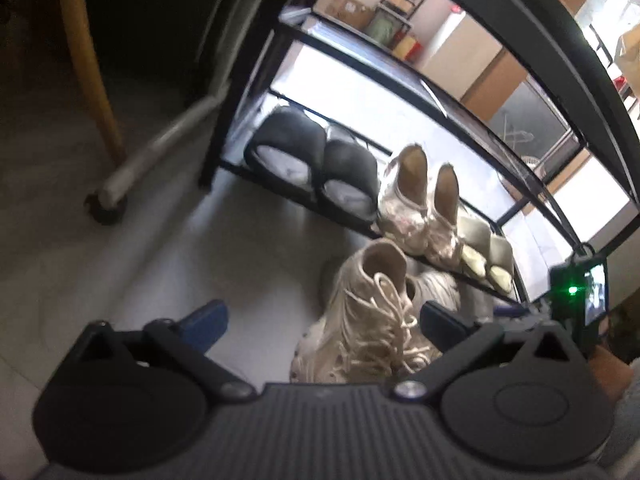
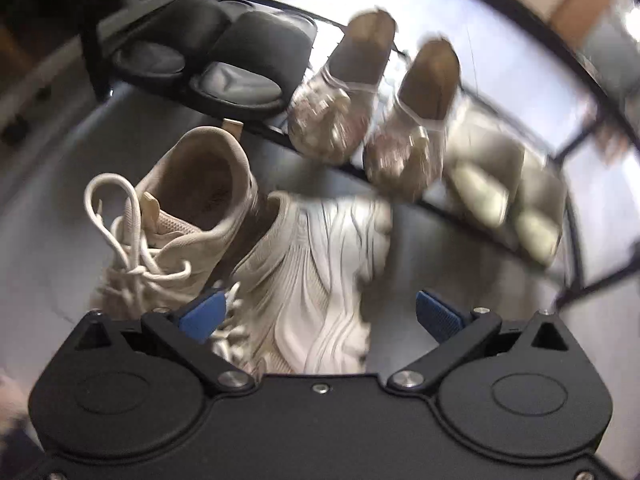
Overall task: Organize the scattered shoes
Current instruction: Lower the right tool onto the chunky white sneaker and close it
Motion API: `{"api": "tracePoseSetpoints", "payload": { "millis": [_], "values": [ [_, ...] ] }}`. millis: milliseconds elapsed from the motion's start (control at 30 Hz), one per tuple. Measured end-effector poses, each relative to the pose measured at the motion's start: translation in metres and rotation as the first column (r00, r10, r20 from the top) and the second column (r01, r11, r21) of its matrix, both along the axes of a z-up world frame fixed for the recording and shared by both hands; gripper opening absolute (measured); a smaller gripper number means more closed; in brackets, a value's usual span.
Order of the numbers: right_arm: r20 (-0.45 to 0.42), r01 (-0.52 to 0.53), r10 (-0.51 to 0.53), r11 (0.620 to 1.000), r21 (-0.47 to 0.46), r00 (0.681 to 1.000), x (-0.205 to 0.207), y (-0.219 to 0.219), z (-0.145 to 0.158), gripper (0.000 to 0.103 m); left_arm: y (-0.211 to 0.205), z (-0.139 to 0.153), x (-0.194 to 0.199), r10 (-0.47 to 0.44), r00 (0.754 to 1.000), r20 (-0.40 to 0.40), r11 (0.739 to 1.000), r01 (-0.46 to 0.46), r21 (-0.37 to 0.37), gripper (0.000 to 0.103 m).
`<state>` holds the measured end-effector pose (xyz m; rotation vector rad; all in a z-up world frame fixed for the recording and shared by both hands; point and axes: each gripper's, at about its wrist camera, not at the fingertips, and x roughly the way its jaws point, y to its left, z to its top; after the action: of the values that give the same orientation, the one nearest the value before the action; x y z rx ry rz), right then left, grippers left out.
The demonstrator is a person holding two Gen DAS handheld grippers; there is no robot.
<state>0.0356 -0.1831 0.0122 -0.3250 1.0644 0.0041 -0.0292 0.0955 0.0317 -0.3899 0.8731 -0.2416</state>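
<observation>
Two beige lace-up sneakers lie on the floor in front of a black shoe rack [image 1: 256,92]. One sneaker [image 1: 368,312] [image 2: 176,216] stands upright; the other [image 2: 316,276] lies on its side with its ribbed sole showing. My left gripper [image 1: 324,324] is open just above the upright sneaker, holding nothing. My right gripper [image 2: 320,316] is open, with its jaws either side of the tipped sneaker. On the rack's bottom shelf sit black slippers [image 1: 312,164] [image 2: 224,60], glittery pink shoes [image 1: 420,208] [image 2: 368,112] and pale slippers [image 1: 484,256] [image 2: 504,196].
A wooden chair leg [image 1: 88,60] and a pale bar on a caster [image 1: 108,204] stand on the floor to the left of the rack. The right gripper's body with a lit screen [image 1: 580,296] shows at the right of the left wrist view. The upper shelves look bare.
</observation>
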Motion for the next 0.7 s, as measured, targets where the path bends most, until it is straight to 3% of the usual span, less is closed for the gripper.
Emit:
{"api": "tracePoseSetpoints", "payload": {
  "millis": [200,400,700],
  "values": [
    [-0.035,0.087,-0.085,0.993,0.080,0.996,0.004,-0.012,-0.019,0.103,0.002,-0.015,0.012,0.024,0.997,-0.075,1.000,-0.025,0.000,0.102],
    [-0.102,0.228,-0.213,0.959,0.169,0.972,0.018,-0.031,-0.039,0.103,0.010,-0.024,0.014,0.109,0.989,-0.103,0.993,-0.103,0.058,0.102],
    [-0.156,0.267,-0.239,0.943,0.196,0.958,0.023,-0.042,-0.054,0.103,0.006,-0.029,0.015,0.157,0.981,-0.111,0.977,-0.138,0.164,0.102]
  ]
}}
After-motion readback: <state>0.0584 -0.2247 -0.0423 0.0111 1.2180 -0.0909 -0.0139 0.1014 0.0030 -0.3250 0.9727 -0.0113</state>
